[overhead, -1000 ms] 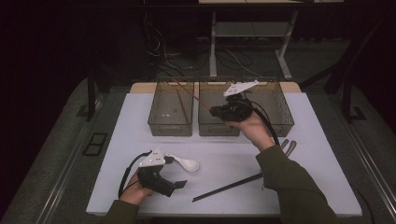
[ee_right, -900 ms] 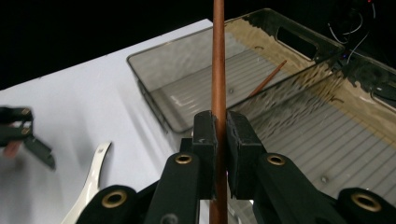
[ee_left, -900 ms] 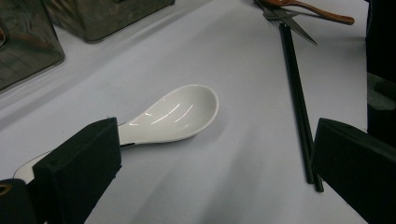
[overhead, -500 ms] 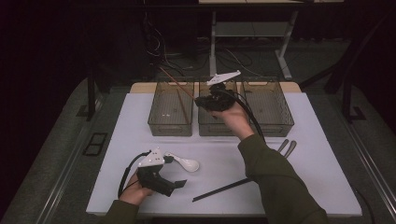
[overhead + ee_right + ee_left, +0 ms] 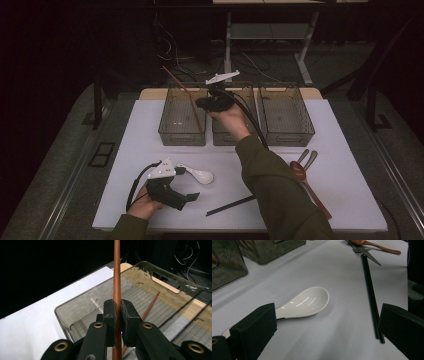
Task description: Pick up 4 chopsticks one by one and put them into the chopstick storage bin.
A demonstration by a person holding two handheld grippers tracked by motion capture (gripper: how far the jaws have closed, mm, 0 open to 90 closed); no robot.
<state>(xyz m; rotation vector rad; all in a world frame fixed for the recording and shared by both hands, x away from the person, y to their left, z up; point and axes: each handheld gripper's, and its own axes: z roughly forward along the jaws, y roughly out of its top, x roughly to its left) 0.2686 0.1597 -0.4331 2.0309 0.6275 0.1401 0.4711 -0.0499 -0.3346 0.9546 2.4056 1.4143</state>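
Right gripper (jaws clamped) holding brown chopstick, above left bin rim

High view above table; 2 close jaw-level views, shared bins.

Blocked: three bins across upper centre.
Open: bare mat at right, probably left too.

The brown chopstick runs past the frame's top edge.
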